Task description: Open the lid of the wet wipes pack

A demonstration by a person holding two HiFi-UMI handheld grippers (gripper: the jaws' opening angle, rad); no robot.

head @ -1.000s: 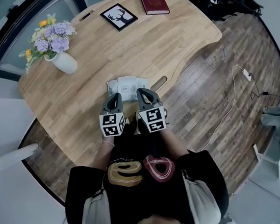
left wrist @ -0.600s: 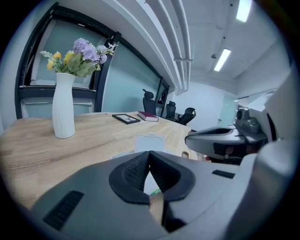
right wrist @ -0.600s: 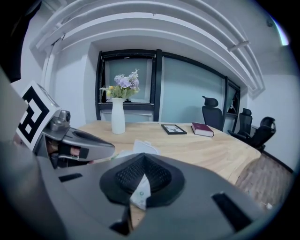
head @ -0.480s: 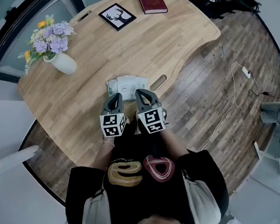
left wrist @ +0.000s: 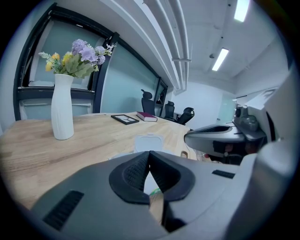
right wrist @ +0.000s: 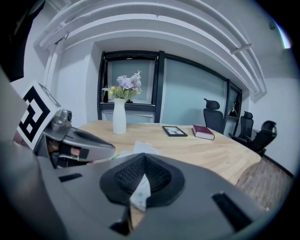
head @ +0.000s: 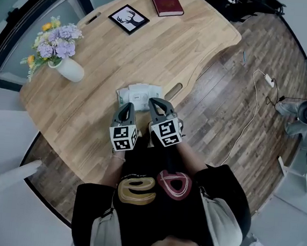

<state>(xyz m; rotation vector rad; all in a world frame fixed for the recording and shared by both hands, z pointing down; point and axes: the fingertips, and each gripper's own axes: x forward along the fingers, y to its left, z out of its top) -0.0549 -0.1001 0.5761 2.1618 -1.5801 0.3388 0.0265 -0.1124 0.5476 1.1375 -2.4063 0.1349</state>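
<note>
The wet wipes pack (head: 139, 95) lies flat on the wooden table (head: 90, 108) near its front edge, pale with a white lid (left wrist: 149, 142) on top. I cannot tell whether the lid is lifted. My left gripper (head: 126, 107) points at the pack's near left corner. Its jaws meet at the tips (left wrist: 149, 153), and the pack shows through the gap below them. My right gripper (head: 155, 101) reaches over the pack's near right side. It is shut as well (right wrist: 142, 159), with a bit of white and green pack visible under the tips. In each gripper view the other gripper shows alongside.
A white vase of flowers (head: 63, 58) stands at the table's left. A framed deer picture (head: 129, 18) and a red book (head: 166, 2) lie at the far end. A slot (head: 173, 90) is cut in the tabletop just right of the pack. A cable (head: 257, 102) trails over the wooden floor.
Both grippers and the pack have kept their places. A round grey object on the floor at the far right edge has shifted.
</note>
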